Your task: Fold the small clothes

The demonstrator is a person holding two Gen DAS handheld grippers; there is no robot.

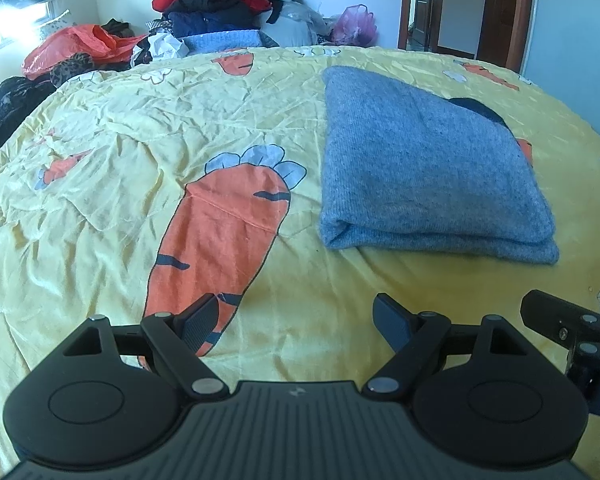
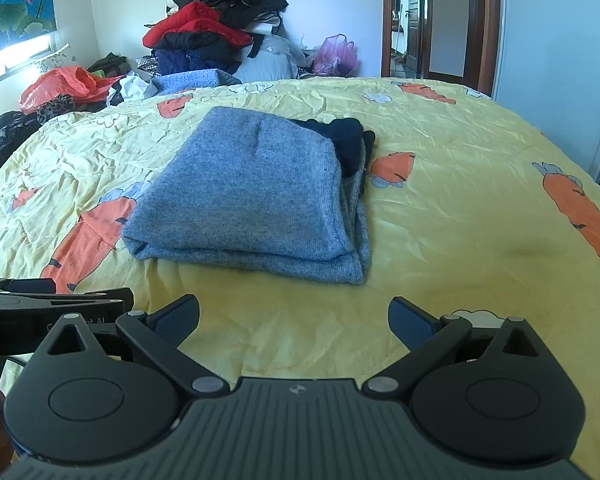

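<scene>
my left claw (image 1: 296, 322) hangs released just above the bed, its two fingers spread wide with nothing between them, only the yellow carrot-print quilt (image 1: 120, 128) showing through the gap. my right claw (image 2: 294, 322) is the same: splayed open, empty, low over the quilt. the two sit side by side, close enough that each camera catches the other's black frame at its edge.

the grey knit garment (image 2: 252, 196) lies ahead of both claws, apart from them, on the middle of the bed. it is folded into a thick, roughly rectangular stack, with several layers showing along its near edge. a dark navy piece (image 2: 348, 140) peeks out at its far right corner; i cannot tell whether that is part of the same garment or another one tucked in.

i judge this piece to be essentially done: the fold looks settled and neither claw touches it. what may be left is the heap of clothes (image 2: 212, 32) piled at the far end of the bed, if those belong to the job.
</scene>
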